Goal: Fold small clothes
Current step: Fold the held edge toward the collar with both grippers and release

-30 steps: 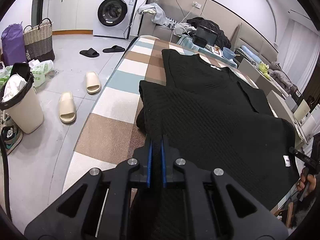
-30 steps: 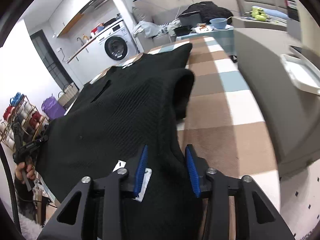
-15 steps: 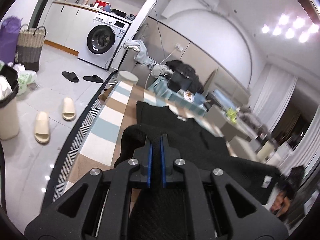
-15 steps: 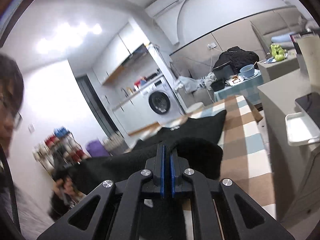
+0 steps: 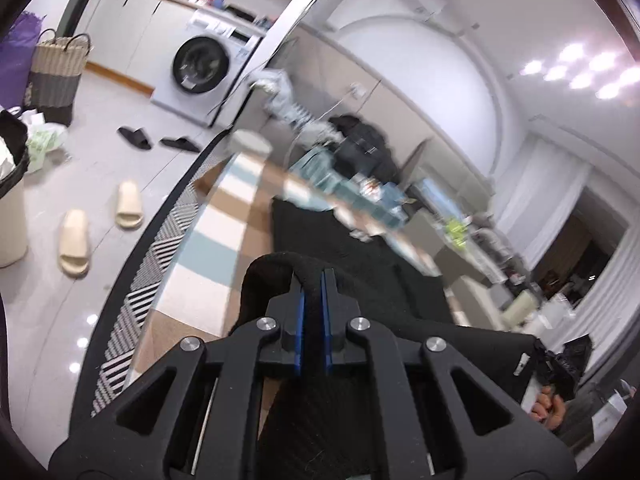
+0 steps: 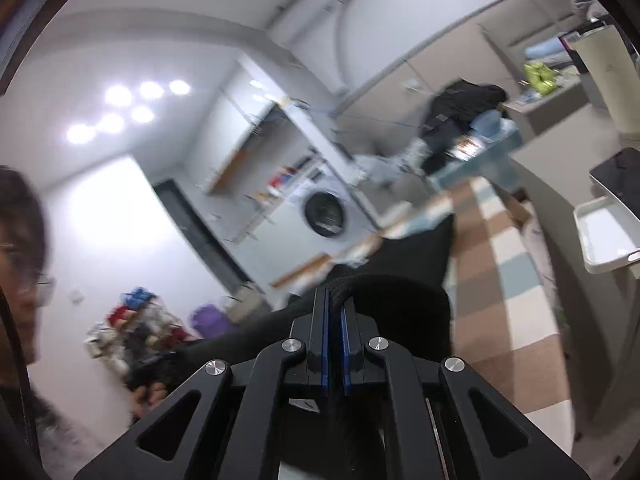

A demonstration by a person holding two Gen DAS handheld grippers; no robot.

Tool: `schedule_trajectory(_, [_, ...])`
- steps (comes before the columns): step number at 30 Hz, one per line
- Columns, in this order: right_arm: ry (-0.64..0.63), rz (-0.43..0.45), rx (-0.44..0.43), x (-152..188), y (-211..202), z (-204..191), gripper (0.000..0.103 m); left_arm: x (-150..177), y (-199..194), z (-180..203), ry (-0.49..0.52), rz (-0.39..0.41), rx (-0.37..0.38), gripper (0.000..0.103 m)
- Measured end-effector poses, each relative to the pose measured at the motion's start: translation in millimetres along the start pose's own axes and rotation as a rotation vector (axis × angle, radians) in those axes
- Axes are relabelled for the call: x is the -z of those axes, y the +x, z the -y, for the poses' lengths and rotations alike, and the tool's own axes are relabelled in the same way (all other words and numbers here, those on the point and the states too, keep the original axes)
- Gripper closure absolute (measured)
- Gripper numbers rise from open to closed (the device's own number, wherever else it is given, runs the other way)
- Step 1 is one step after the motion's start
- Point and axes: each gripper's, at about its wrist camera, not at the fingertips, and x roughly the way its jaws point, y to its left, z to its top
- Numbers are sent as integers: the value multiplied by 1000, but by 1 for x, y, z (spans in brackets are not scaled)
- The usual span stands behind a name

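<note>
Black knit garment (image 5: 360,248) lifted at one end off the checked bed cover (image 5: 208,248), its far end lying flat on the cover toward the cluttered side table. Left gripper (image 5: 314,280) clamped on a rolled edge of the fabric, blue pads nearly together with the knit bunched between them. Right gripper (image 6: 334,300) likewise pinched tight on a thick fold of the same garment, cloth humping up over the fingertips. Between the two grips the fabric stretches as a raised band; a small white label (image 5: 521,364) shows at its corner in the left view. Person's hand (image 5: 550,404) on the other tool visible at lower right there. Washing machine (image 5: 202,66) against the far wall, two cream slippers (image 5: 100,224) and two black ones on the floor. Both views motion-blurred.
</note>
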Motion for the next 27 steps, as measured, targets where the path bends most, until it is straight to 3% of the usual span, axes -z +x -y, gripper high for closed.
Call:
schedule_trajectory(3, [-36, -91, 192, -6, 43, 6, 98, -3, 47, -1, 22, -75, -99, 99])
schedule_trajectory(7, [28, -150, 331, -12, 96, 30, 98, -4, 106, -6, 59, -156, -226, 98])
schedule_trajectory(11, [13, -251, 473, -8, 136, 46, 94, -2, 143, -16, 44, -233, -260, 97])
schedule_trajectory(13, [16, -278, 488, -5, 138, 52, 80, 1, 147, -22, 25, -262, -229, 97])
schedule_trajectory(14, [26, -289, 480, -3, 135, 54, 61, 1, 148, -22, 29, -262, -224, 95])
schedule_trajectory(15, [41, -289, 461, -2, 132, 57, 53, 2, 148, -22, 38, -264, -226, 86])
schedule_trajectory(16, [54, -282, 429, 0, 128, 58, 53, 3, 149, -21, 51, -270, -224, 79])
schedule_trajectory(18, [51, -292, 407, 1, 127, 57, 53, 6, 152, -18, 73, -280, -219, 51])
schedule_trajectory(20, [33, -315, 387, 2, 135, 56, 53, 9, 159, -13, 108, -287, -221, 45])
schedule_trajectory(22, [4, -335, 400, 4, 145, 52, 53, 13, 173, -10, 129, -324, -235, 45])
schedule_trajectory(25, [-10, -361, 396, 6, 158, 50, 53, 15, 187, -2, 170, -317, -269, 49])
schedule_trajectory(26, [-26, -370, 403, 7, 163, 49, 56, 15, 190, 1, 189, -323, -275, 63])
schedule_trajectory(27, [-42, -377, 408, 8, 165, 47, 65, 16, 193, 5, 204, -331, -263, 82])
